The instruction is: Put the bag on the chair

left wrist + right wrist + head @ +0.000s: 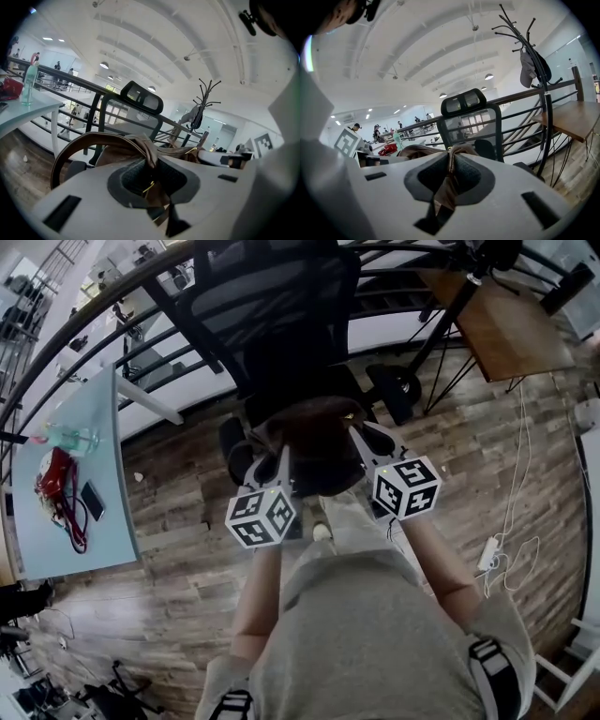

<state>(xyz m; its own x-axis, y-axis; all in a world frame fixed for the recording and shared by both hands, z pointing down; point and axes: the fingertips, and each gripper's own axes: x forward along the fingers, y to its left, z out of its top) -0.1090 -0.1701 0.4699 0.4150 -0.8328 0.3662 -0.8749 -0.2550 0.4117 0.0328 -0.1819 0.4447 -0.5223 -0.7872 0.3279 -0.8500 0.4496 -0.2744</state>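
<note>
A soft, slouching brown leather bag (317,442) with a rounded loop handle (65,154) hangs between the two grippers above the wood-plank floor (187,549). It is right at the front of the seat of the black mesh-backed office chair (267,306), and I cannot tell whether it touches the seat. The pale grey plastic left gripper (151,185) has its jaws pinched on a crumpled fold of the bag's leather between dark, rough-textured pads (133,176), and the matching right gripper (449,183) is clamped the same way on a flat leather strap at the bag's other side.
</note>
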